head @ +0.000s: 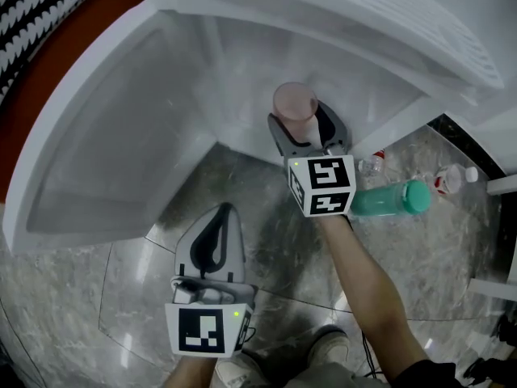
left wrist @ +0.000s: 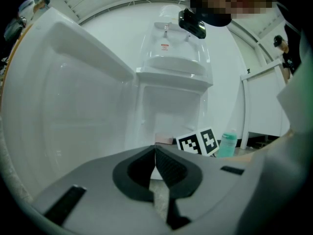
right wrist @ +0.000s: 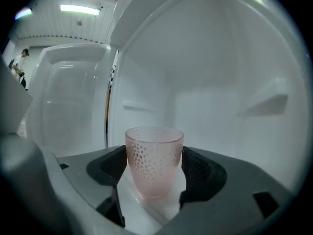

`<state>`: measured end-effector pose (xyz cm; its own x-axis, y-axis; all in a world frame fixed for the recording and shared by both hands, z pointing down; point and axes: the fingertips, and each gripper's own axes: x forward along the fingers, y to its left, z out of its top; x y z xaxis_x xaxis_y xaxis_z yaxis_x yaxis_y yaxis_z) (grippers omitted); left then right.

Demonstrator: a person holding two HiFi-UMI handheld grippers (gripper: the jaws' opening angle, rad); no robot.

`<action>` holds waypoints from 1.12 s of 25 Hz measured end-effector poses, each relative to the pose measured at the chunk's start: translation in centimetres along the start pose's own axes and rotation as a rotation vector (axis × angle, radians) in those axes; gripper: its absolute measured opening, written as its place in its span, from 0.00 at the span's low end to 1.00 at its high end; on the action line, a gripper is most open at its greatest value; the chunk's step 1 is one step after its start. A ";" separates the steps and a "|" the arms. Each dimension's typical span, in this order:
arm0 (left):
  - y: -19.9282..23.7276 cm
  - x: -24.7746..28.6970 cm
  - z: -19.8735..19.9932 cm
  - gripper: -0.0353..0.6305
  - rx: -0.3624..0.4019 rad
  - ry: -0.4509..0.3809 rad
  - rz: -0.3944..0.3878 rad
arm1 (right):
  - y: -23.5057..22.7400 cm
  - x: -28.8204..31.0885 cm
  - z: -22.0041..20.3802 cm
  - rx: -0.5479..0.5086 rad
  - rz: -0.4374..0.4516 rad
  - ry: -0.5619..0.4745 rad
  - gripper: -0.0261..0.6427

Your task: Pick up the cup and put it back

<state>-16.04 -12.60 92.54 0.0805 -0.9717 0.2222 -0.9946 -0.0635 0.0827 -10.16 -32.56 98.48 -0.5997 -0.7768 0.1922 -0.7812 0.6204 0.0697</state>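
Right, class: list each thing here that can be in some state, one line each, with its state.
Cup: upright, looks empty, clamped between the jaws.
Right gripper: shut on the cup.
Left gripper: shut, holding nothing.
Fridge door: open.
Green bottle: on the floor; upright or lying, cannot tell.

nothing legible tbh. red-white sticker (left wrist: 165,46) inside fridge (left wrist: 73,111) too blurry, floor bottle (head: 449,179) label too tiny, cube markers (head: 321,184) just black-white squares
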 end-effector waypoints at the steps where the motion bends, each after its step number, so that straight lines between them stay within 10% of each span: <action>1: -0.2 0.0 0.0 0.07 -0.010 0.008 -0.004 | -0.1 0.2 -0.1 -0.011 -0.002 0.011 0.57; 9: -0.8 -0.5 0.3 0.07 -0.003 0.005 -0.026 | 0.4 -4.0 0.2 0.043 -0.021 0.051 0.63; 15: -0.1 -1.6 -1.1 0.07 -0.009 0.033 -0.002 | 4.5 -14.6 1.7 0.128 0.168 -0.011 0.63; 17: -0.2 -1.9 -1.1 0.07 0.001 0.028 0.009 | 4.8 -17.1 1.8 0.117 0.185 -0.016 0.53; 20: -0.7 -2.3 -0.5 0.07 0.014 0.002 0.028 | 5.0 -19.7 2.1 0.122 0.197 -0.017 0.09; 28: -3.7 -2.5 -0.5 0.07 0.012 0.022 -0.028 | 7.4 -20.7 1.9 0.145 0.255 -0.004 0.06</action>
<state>-12.56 -9.86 92.16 0.1092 -0.9642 0.2417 -0.9927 -0.0930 0.0774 -3.81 -12.12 93.19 -0.7801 -0.5986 0.1818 -0.6219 0.7736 -0.1214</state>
